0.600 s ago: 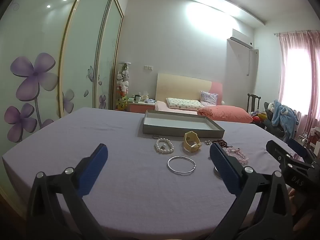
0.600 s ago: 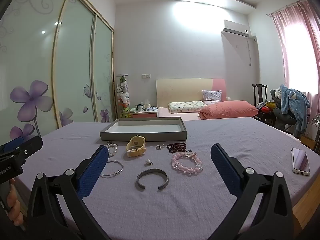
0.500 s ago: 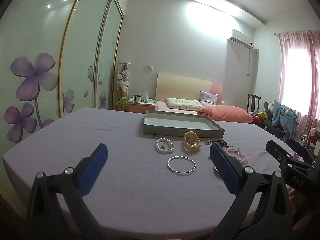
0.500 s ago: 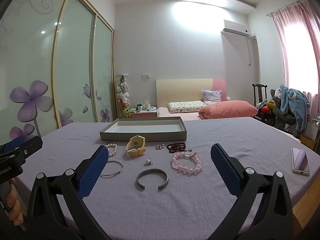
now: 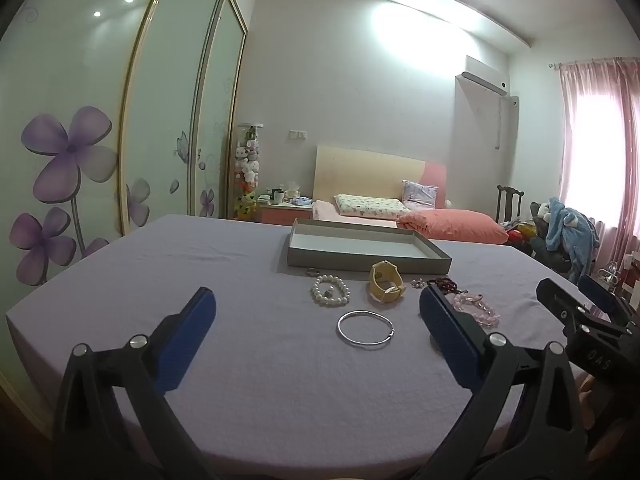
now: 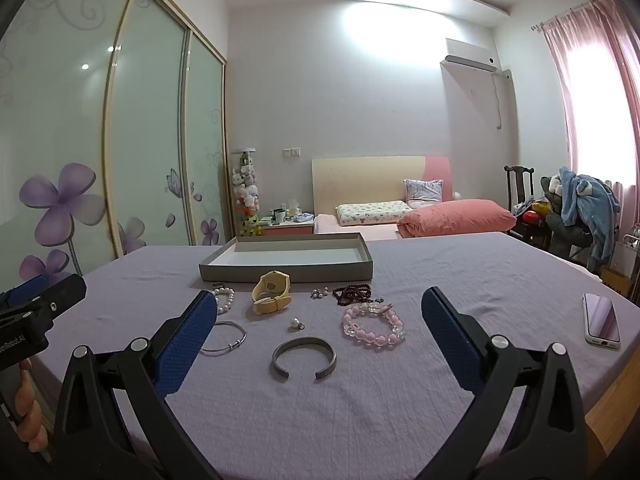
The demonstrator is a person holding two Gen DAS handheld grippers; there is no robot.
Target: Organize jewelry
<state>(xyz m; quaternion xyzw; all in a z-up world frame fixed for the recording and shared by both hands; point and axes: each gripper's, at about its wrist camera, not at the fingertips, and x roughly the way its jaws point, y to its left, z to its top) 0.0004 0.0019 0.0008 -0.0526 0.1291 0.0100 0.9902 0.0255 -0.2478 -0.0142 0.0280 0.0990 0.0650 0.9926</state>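
A grey tray (image 5: 366,264) (image 6: 286,273) sits on the purple cloth, with jewelry loose in front of it. In the left wrist view lie a pearl bracelet (image 5: 330,290), a yellow watch (image 5: 385,288), a thin silver bangle (image 5: 365,327) and a pink bead bracelet (image 5: 476,307). The right wrist view adds a grey open cuff (image 6: 304,357), a pink bead bracelet (image 6: 373,325), dark red beads (image 6: 353,293), a pearl pendant (image 6: 296,323), the watch (image 6: 272,293) and the bangle (image 6: 224,338). My left gripper (image 5: 316,326) and right gripper (image 6: 318,330) are both open and empty, held short of the jewelry.
A phone (image 6: 601,320) lies near the table's right edge. A small ring (image 5: 313,271) lies by the tray's front wall. Beyond the table are a bed with a pink pillow (image 6: 456,216), a chair with clothes (image 6: 576,208) and sliding wardrobe doors (image 5: 120,120).
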